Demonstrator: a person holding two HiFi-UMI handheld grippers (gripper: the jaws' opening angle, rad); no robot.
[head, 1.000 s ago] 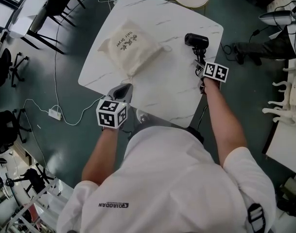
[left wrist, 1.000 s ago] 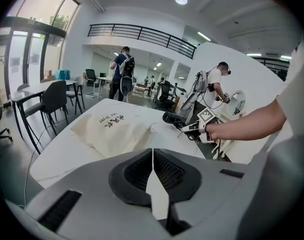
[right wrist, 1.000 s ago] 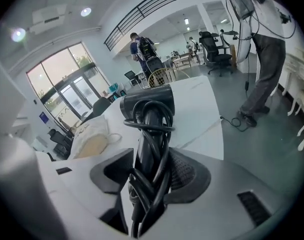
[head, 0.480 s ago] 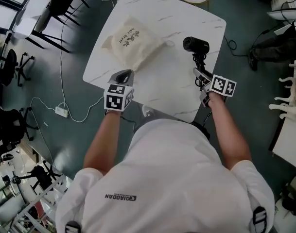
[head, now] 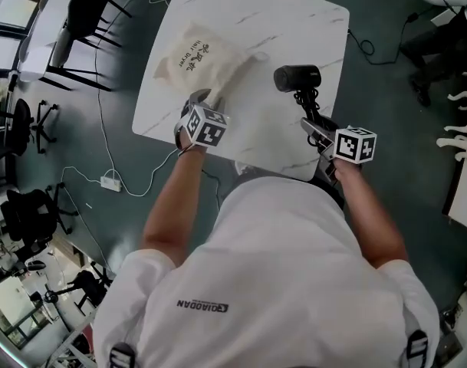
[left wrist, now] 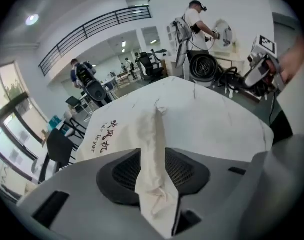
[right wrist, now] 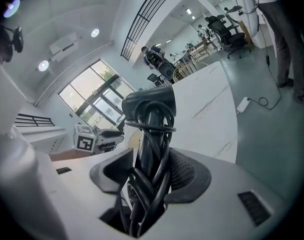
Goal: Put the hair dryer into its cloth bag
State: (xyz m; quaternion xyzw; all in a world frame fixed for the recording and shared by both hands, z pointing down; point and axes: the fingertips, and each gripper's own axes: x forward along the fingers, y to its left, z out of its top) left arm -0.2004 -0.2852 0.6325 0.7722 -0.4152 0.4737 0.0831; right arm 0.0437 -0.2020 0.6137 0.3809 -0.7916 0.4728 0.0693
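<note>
Closest in, white-shirted shoulders (head: 271, 282) and two bare forearms (head: 172, 205) stretched forward over the near edge of the bench (head: 294, 21).

Left gripper (head: 199, 98) tilted down onto the near edge of the bag (head: 202, 56). Jaws just now opening, standing apart, a raised fold of the cream cloth running up between the pads (left wrist: 122, 171), loose rather than pinched.

Right gripper (head: 311, 126) level with it on the right side, close to the bench's near right corner. Jaws clamped on the handle of the dryer (head: 297, 77), black cord (right wrist: 152, 184) wound in loops round that handle and squeezed in with it. Dark barrel at the far end of the handle, over the right half of the bench; touching the top or clear of it, impossible to tell.

Just beyond the left jaws, the bag lying flat and slantwise on the left half of the white marbled top, dark lettering facing up, mouth not made out. Dryer outside it, just right of its right corner, not touching.

Farther off, grey-green floor (head: 386, 98) all round, a white power strip (head: 110, 182) with its cable left of the bench, dark chairs (head: 83, 2) past the far left corner.
</note>
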